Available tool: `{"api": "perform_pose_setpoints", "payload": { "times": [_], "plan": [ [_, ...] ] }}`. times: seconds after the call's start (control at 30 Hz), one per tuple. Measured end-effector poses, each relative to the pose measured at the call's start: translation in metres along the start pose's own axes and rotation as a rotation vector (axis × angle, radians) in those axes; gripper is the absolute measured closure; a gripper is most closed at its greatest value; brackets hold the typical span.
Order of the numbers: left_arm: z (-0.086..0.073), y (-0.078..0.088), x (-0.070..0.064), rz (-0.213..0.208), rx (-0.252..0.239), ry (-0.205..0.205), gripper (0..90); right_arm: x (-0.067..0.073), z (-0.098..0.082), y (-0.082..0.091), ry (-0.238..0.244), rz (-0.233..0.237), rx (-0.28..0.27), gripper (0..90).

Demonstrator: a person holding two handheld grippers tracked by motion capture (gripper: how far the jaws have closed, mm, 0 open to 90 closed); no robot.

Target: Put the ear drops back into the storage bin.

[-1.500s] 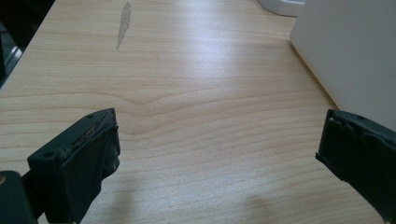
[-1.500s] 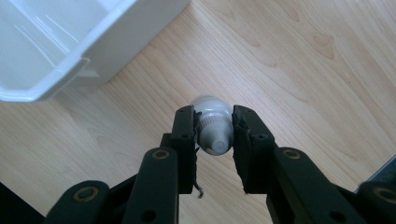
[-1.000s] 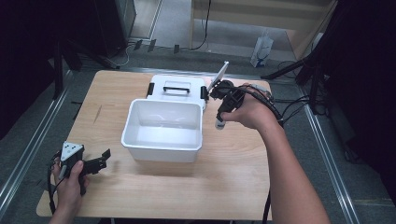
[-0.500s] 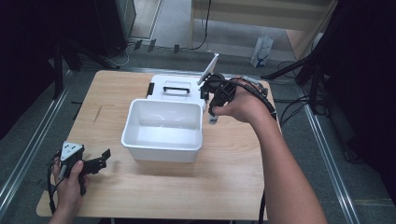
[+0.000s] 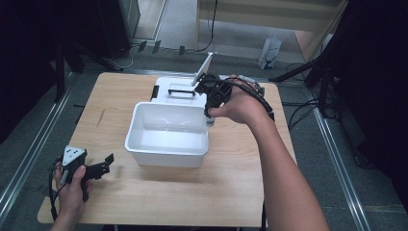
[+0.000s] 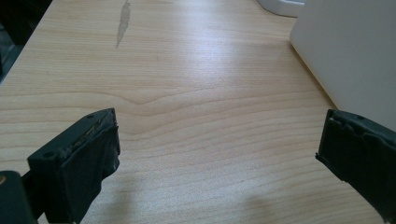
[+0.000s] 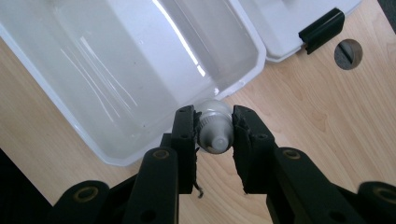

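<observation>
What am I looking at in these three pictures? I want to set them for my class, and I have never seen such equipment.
No robot here: a person holds a handheld gripper in each hand at a wooden table. One picture looks down from above; the other two come from cameras riding on each gripper. On the table stands an empty white bin, with its white lid lying behind it. The right gripper has its fingers closed on a light bulb, held beside the bin's rim. The left gripper waits near the table's front left corner, fingers apart, holding nothing.
</observation>
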State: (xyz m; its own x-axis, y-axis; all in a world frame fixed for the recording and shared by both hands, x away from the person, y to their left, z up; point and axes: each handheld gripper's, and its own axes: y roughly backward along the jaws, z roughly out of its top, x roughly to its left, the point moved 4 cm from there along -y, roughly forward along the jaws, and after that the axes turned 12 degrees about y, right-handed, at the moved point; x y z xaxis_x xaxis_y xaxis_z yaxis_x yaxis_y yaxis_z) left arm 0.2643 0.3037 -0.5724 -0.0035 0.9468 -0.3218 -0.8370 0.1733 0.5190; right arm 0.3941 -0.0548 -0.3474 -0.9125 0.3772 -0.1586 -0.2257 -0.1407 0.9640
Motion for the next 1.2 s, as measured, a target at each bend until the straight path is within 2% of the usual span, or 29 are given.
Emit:
{"api": "perform_pose_setpoints", "payload": {
  "times": [0.63,0.87,1.2],
  "plan": [
    [0.0,0.0,0.0,-0.001,0.003,0.0,0.0,0.016,0.03,-0.015,0.066,0.027,-0.014,72.1],
    [0.0,0.0,0.0,-0.001,0.003,-0.001,0.0,0.02,0.034,-0.024,0.081,0.04,-0.02,72.0],
    [0.0,0.0,0.0,-0.001,0.001,0.003,0.0,0.023,0.03,-0.049,0.094,0.061,-0.004,72.0]
  ]
}}
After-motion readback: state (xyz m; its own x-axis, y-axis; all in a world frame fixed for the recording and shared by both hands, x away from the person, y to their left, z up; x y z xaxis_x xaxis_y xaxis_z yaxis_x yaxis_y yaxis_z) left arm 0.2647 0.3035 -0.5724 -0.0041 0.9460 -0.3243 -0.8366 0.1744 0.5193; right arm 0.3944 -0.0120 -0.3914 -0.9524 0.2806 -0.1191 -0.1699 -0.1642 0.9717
